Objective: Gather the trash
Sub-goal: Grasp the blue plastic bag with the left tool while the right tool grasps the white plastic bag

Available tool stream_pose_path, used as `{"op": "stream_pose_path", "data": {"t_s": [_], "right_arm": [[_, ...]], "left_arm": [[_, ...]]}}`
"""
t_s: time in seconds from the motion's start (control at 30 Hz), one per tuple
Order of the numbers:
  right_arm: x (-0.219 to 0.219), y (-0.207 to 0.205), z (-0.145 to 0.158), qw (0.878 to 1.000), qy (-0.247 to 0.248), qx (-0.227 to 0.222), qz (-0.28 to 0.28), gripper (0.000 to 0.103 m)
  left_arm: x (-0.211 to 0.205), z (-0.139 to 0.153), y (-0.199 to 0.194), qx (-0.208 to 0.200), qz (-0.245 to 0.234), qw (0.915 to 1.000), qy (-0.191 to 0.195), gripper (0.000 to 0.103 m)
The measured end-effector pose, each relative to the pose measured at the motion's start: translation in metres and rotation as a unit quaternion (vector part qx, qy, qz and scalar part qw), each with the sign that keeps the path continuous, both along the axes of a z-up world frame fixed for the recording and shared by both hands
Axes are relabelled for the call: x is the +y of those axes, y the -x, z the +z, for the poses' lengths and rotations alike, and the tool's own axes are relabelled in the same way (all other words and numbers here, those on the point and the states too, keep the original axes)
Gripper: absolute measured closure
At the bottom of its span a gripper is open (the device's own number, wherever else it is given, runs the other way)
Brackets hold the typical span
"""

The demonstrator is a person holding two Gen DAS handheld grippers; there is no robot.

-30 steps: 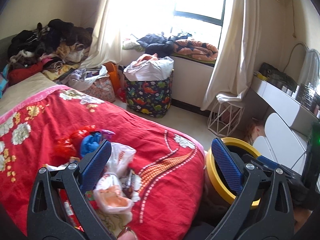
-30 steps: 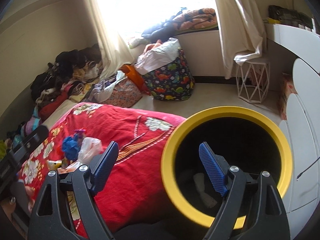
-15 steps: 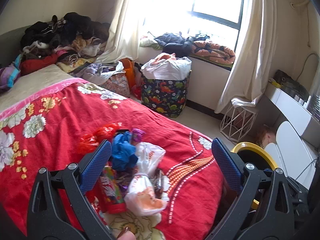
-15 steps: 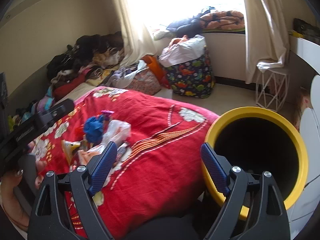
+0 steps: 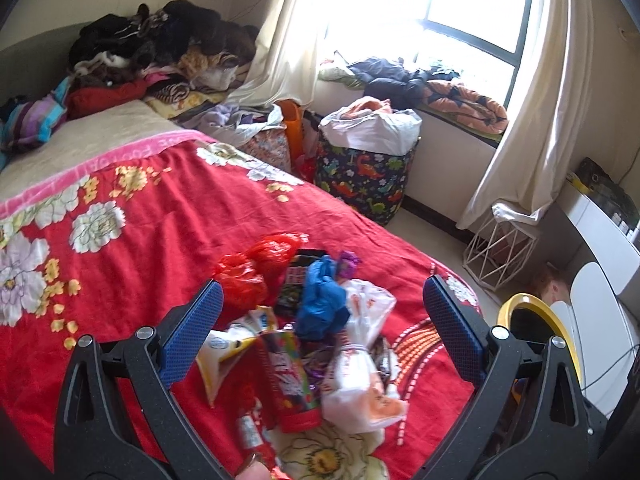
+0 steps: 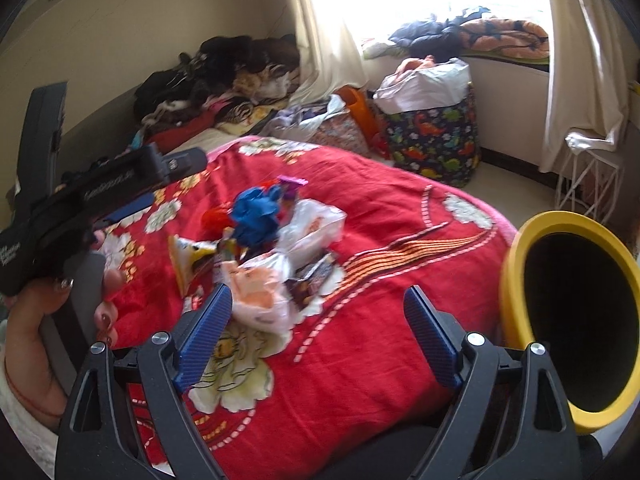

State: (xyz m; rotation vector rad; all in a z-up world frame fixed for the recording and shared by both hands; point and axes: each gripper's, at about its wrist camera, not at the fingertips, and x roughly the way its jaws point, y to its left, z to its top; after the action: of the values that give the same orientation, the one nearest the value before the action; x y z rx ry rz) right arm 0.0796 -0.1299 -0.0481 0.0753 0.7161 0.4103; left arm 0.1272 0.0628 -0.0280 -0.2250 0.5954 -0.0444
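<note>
A heap of trash lies on the red flowered bedspread [image 5: 132,248]: a red plastic bag [image 5: 256,264], a crumpled blue bag [image 5: 324,304], a white plastic bag [image 5: 360,376], a red snack wrapper [image 5: 292,376] and other wrappers. My left gripper [image 5: 320,324] is open and empty just above the heap. My right gripper [image 6: 316,328] is open and empty over the bed's near edge, the white bag [image 6: 260,292] by its left finger. The yellow-rimmed black bin [image 6: 572,332] stands right of the bed; it also shows in the left wrist view [image 5: 536,328].
A dinosaur-print basket [image 5: 364,176] full of laundry stands by the window. A white wire stool [image 5: 496,248] is on the floor beyond the bed. Clothes [image 5: 160,52] are piled at the bed's far end. A white desk [image 5: 604,232] is at the right.
Both grippers have swung left from the bin toward the trash heap. The bin has slid to the right edge of both views. Both stay open and empty.
</note>
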Motion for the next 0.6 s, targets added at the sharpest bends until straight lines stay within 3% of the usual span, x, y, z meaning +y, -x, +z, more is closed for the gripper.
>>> {"op": "stream_pose_path", "data": {"t_s": [0.17,0.33,0.6], "right_arm": [[0.020,-0.005,-0.011,1.000,0.003,0.016,0.022,0.018],[0.034,-0.016,-0.023,0.999,0.002,0.037,0.028,0.018],[0.055,-0.034,-0.041,0.998,0.014,0.057,0.020,0.018]], "left_arm": [[0.016,-0.007,-0.011,0.016,0.005,0.9998,0.010,0.021],[0.023,-0.015,-0.025,0.040,-0.007,0.9989,0.023,0.039],[0.020,-0.031,-0.049,0.079,-0.036,0.9957,0.033,0.044]]}}
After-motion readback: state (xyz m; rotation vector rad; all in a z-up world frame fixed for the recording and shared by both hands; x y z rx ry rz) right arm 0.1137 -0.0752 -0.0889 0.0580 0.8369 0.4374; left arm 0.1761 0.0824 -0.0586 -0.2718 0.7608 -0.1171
